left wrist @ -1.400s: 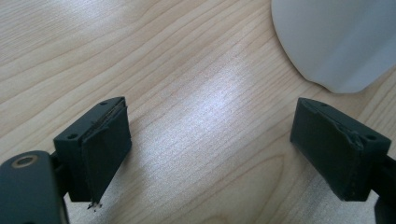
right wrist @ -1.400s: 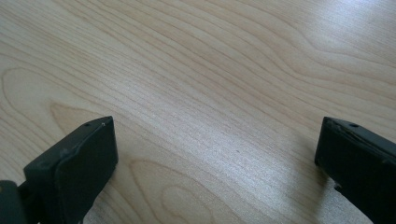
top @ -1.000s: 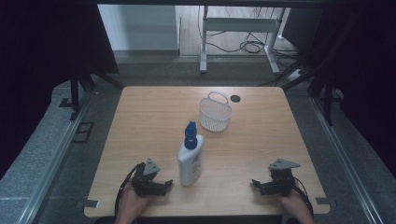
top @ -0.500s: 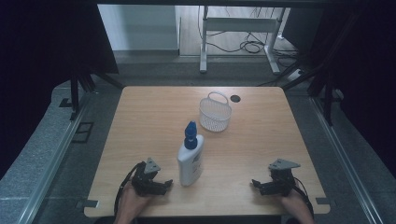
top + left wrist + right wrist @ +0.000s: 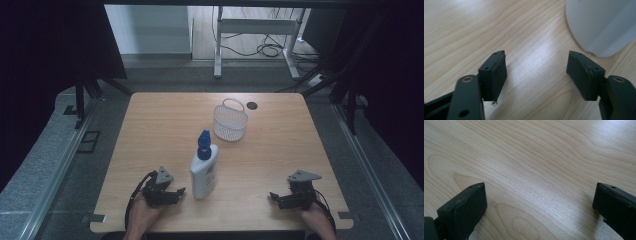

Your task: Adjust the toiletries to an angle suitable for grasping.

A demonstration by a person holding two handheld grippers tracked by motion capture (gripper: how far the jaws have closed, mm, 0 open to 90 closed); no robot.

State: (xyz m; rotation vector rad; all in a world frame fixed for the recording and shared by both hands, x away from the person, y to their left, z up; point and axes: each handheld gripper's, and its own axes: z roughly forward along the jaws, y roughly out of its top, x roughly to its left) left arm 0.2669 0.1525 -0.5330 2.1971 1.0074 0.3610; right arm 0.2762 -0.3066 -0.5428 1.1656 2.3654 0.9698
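Note:
A white bottle [image 5: 204, 172] with a blue cap stands upright near the front middle of the wooden table [image 5: 165, 120]. Its rounded white base [image 5: 599, 25] shows at the upper right of the left gripper view. My left gripper [image 5: 179, 192] rests on the table just left of the bottle, open, with only bare wood between its jaws [image 5: 536, 72]. My right gripper [image 5: 274, 198] lies on the table at the front right, open wide over bare wood [image 5: 539, 202]. A white wire basket [image 5: 230, 121] with a handle stands behind the bottle, empty as far as I can see.
A round dark grommet hole [image 5: 252, 105] sits in the table's back edge right of the basket. Beyond the table are a metal frame [image 5: 255, 30] and cables on the floor. Dark curtains hang at both sides.

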